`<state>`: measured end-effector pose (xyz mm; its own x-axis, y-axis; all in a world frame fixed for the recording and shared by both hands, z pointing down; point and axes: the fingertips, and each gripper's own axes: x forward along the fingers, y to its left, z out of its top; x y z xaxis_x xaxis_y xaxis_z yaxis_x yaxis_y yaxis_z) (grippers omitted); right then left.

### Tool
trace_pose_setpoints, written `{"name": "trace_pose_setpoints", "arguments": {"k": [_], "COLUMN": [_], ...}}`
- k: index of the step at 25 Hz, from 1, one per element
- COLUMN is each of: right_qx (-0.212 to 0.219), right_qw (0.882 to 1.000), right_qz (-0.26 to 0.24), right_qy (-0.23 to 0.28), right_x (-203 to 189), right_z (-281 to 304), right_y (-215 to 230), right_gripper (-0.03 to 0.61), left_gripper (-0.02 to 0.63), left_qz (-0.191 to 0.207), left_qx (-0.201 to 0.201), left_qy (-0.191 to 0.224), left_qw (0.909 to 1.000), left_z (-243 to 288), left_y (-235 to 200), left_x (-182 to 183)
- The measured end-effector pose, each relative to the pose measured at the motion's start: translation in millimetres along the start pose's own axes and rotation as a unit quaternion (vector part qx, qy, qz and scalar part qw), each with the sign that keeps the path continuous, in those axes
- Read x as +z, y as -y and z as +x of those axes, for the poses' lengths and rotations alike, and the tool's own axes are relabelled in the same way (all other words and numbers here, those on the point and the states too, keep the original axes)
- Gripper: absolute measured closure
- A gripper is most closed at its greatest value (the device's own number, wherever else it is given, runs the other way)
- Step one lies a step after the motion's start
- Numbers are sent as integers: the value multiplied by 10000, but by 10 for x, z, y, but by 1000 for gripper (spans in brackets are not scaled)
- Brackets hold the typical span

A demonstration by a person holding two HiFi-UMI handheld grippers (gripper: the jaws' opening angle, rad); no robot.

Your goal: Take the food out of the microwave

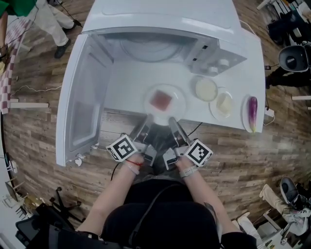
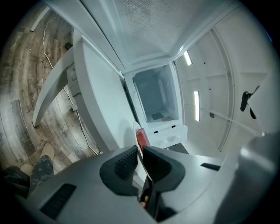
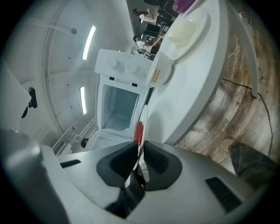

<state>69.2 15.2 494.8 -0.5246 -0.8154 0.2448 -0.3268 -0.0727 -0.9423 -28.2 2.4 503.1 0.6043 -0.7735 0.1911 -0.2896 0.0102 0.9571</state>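
**Head view.** The microwave point(image 1: 160, 46) stands at twelve o'clock on a white table point(image 1: 131, 97), with its door point(image 1: 80, 112) swung wide toward nine o'clock. The plate point(image 1: 165, 100) carrying a reddish slab of food point(image 1: 161, 100) is outside the oven, mid-picture, over the near part of the table. Whether it rests on the table or is carried cannot be told. The left gripper point(image 1: 147, 120) meets the plate's rim at about seven o'clock and the right gripper point(image 1: 172, 120) at about five. Toward three o'clock from the plate sit a bowl point(image 1: 206, 89) of pale contents, a small plate point(image 1: 223, 105) with a pale block, and a purple aubergine point(image 1: 252, 114) on its own dish. A person's legs point(image 1: 51, 22) show at eleven o'clock on the wooden floor point(image 1: 243, 155).

**Left gripper view.** The left gripper point(image 2: 139, 159) has its ribbed pads pressed onto the plate point(image 2: 134, 127), which is seen edge-on. The food point(image 2: 141, 139) lies just beyond the pads at twelve o'clock, and the open microwave point(image 2: 157, 96) lies past it. The table point(image 2: 98, 100) and floor point(image 2: 26, 109) fill the nine o'clock side.

**Right gripper view.** The right gripper point(image 3: 140, 159) likewise pinches the plate point(image 3: 144, 116) by its rim, with the food point(image 3: 138, 131) right above the pads. The microwave point(image 3: 118, 96) gapes at eleven o'clock. The bowl point(image 3: 158, 72), small plate point(image 3: 183, 30) and aubergine point(image 3: 183, 4) run up toward one o'clock, and the floor point(image 3: 236, 113) is at three.
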Motion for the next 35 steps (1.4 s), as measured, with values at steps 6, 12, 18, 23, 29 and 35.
{"name": "trace_pose_setpoints", "arguments": {"k": [6,12,18,23,29,35], "right_qx": [-49,-55,-97,-94,-98,-138], "right_qw": [10000,9999,9999,9998,9998,9997], "right_qz": [35,100,128,178,182,175], "right_qy": [-10,11,-17,-43,-66,-71], "right_x": [-34,-38,-66,-81,-97,-84], "right_z": [-34,-51,-71,-81,-82,-92], "right_y": [50,99,153,187,210,235], "right_gripper": [525,525,525,525,525,529], "left_gripper": [572,572,572,572,572,572], "left_qz": [21,7,45,17,21,58], "left_qx": [-4,73,67,180,183,142], "left_qy": [-28,-76,-102,-115,-130,-176], "left_qw": [10000,9999,9999,9998,9997,9997], "left_z": [-14,-16,-23,-48,-62,-44], "left_y": [-15,-59,-72,-129,-152,-141], "left_x": [-33,-76,-104,-138,-153,-170]}}
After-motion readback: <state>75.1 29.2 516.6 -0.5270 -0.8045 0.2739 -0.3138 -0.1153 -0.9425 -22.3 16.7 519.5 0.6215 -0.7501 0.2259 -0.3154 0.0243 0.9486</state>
